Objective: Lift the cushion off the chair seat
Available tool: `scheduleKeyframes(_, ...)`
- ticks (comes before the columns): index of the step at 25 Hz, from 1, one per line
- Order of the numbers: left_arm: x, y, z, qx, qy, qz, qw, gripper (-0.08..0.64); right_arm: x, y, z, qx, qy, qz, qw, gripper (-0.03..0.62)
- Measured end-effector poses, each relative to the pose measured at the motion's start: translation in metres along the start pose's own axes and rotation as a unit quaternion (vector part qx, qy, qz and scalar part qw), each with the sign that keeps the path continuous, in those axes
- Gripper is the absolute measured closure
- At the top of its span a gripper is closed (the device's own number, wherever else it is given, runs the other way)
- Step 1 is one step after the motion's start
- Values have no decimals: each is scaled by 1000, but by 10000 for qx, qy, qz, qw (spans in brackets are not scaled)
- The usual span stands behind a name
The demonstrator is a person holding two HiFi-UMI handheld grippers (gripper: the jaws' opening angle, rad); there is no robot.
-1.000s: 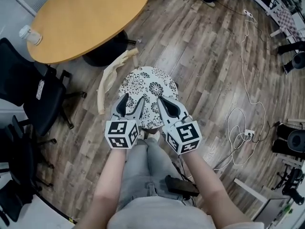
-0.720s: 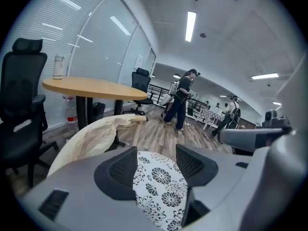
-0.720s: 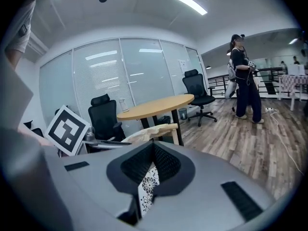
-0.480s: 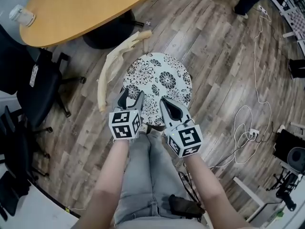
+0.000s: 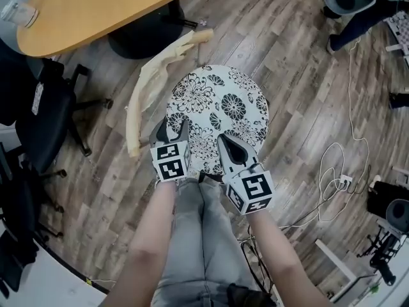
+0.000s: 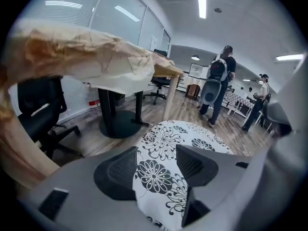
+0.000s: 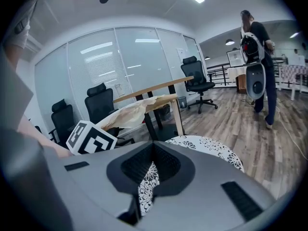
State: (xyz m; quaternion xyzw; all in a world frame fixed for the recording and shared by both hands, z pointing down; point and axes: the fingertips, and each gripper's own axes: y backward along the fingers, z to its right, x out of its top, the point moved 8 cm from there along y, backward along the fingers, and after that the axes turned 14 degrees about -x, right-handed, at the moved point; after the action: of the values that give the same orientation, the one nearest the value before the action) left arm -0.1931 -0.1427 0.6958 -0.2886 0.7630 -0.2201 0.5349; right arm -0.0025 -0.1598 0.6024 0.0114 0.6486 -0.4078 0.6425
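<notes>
A round white cushion (image 5: pixel 220 114) with black flower print lies on the chair seat, which it hides. The chair's pale curved backrest (image 5: pixel 148 85) stands to its left. My left gripper (image 5: pixel 171 132) sits over the cushion's near left rim. Its jaws stand apart, with the cushion (image 6: pixel 161 153) lying flat between them. My right gripper (image 5: pixel 228 147) is at the near rim and is shut on a thin fold of the cushion (image 7: pixel 147 186).
A round wooden table (image 5: pixel 96 5) is behind the chair, and black office chairs (image 5: pixel 45 120) stand at the left. White cable (image 5: pixel 332 178) loops on the floor at the right. A person with a backpack (image 6: pixel 219 85) walks in the background.
The view has drawn closer to the chair. Both grippers have shifted a little further over the cushion's near rim.
</notes>
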Motion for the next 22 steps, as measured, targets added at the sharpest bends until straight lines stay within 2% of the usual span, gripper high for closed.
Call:
scheduleKeyframes(5, -21, -20, -19, 510, 168, -236, 9983, 305, -20, -4, -4, -55, -113, -116, 9999, 569)
scheduleKeyframes(9, -42, -31, -36, 807, 706, -514, 9929, 305, -35, -10, -9, -55, -152, -218, 9996, 571)
scheduleKeyframes(16, -75, -39, -41, 877, 1560, -1065, 9781, 305, -42, -18, -7, -86, -130, -275, 9995, 569)
scheduleKeyframes(19, -83, -43, -40, 800, 1612, -1225, 9760, 323, -40, -20, -4, -90, -128, -296, 9994, 571)
scheduleKeyframes(22, -79, -43, -39, 703, 1581, -1275, 9766, 381, -38, -19, 1, -111, -107, -301, 9994, 570)
